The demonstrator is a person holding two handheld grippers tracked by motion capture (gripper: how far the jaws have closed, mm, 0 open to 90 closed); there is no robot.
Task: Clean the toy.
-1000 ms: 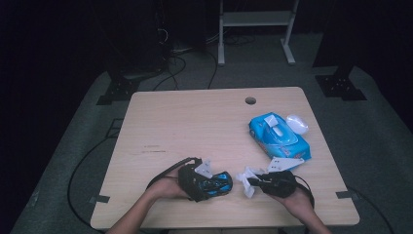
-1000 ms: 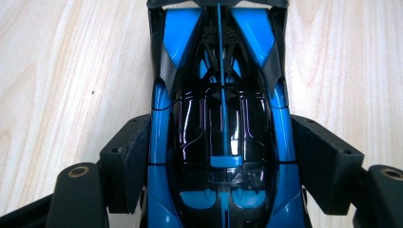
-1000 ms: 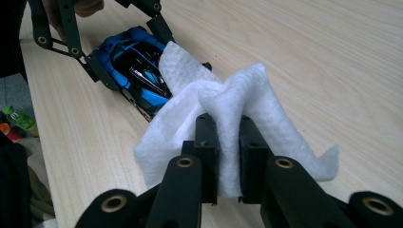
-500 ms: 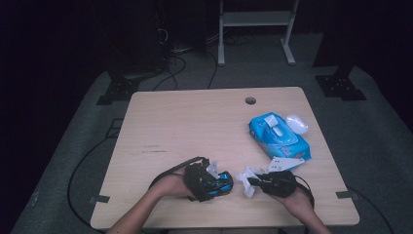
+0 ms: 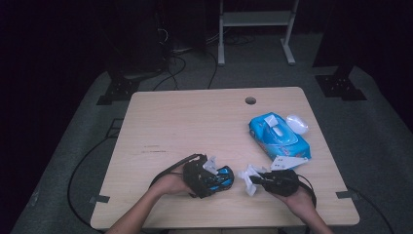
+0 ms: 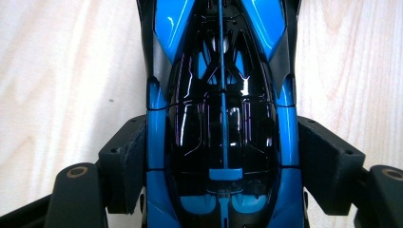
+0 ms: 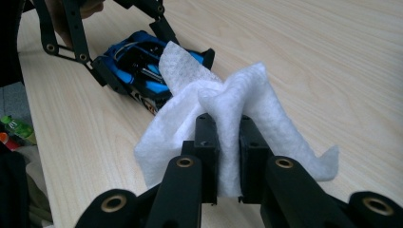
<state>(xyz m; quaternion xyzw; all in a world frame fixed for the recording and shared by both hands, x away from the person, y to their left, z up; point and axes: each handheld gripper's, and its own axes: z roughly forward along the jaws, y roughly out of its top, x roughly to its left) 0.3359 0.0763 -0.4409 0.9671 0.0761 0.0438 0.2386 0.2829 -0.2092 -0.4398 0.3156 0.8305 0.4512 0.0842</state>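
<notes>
Toy car sits pinched in the left claw near the tabletop front edge; right claw clamps a wipe just beside it. Looks like wiping's barely underway, most of the body left.

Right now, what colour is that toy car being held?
The toy car is bright blue with glossy black, clearest in the left gripper view.

A dim recording lab, by the look of it; one wooden table lit on grey carpet. Black stand feet, loose cables and a white frame ring it.
</notes>
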